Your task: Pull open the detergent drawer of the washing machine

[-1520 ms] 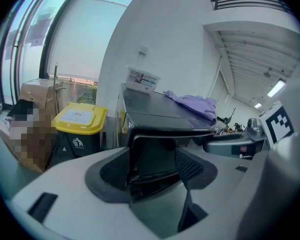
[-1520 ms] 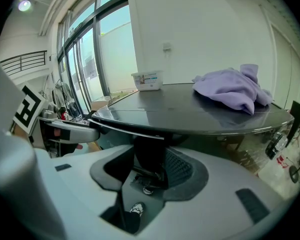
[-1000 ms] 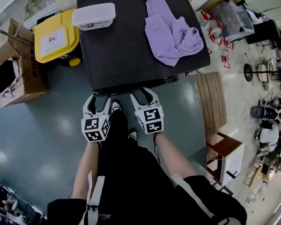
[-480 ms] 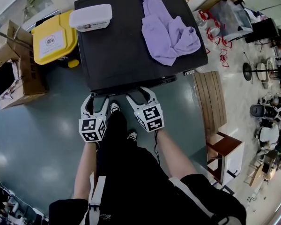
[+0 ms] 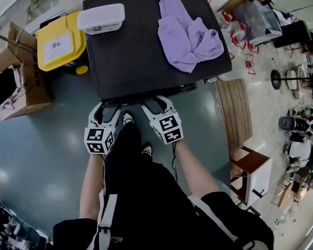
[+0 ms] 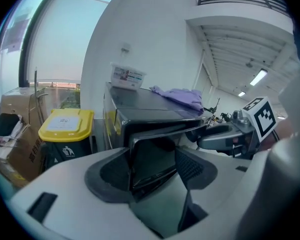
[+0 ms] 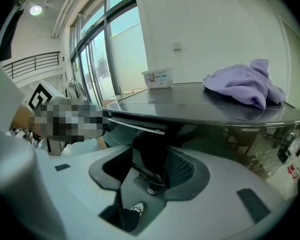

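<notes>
**Drawer lies straight ahead of the left tongs**

The washing machine point(image 5: 135, 56) stands on the far side of the person, its front facing near. What I take for the detergent drawer point(image 6: 152, 160) sits at the left end of that front, just under the top. Its long axis runs left to right along the face.

The left tongs point(image 5: 107, 110) point straight at it with jaws apart, and the drawer's dark face fills the gap. I cannot tell whether a pad touches it.

The right tongs point(image 5: 156, 105) hang just to the right at the same front edge. They are wide apart and hold nothing, and the jaws have just eased slightly closer.

The left hand is nearer, so the pull likely falls to it, straight toward the near side.
</notes>
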Demonstrator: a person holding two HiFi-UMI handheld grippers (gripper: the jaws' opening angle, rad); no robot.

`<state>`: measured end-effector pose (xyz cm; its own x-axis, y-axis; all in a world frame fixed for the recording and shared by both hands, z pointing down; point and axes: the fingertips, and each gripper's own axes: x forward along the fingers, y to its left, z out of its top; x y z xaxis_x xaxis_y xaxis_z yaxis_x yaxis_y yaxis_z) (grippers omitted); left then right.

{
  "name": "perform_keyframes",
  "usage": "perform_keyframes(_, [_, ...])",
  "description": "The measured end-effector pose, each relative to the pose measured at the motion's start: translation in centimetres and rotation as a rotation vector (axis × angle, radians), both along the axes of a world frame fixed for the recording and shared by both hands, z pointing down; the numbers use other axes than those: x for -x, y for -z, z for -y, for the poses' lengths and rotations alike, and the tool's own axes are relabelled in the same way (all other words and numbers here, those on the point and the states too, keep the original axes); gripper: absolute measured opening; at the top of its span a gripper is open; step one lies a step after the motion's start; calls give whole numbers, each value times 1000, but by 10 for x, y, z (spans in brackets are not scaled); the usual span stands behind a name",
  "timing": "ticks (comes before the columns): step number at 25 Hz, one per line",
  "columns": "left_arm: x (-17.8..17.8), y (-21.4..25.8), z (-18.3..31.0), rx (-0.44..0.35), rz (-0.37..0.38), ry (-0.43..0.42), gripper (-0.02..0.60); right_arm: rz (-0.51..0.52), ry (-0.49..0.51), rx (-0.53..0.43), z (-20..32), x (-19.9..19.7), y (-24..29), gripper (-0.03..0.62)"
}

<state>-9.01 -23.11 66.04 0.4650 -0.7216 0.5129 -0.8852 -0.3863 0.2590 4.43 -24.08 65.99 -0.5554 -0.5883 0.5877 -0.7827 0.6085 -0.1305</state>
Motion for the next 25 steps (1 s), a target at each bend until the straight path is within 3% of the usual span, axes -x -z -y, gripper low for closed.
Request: perform_keyframes(25, [-3, 2, -19, 10, -4, 22, 284, -10, -31, 13, -19, -6, 3, 205])
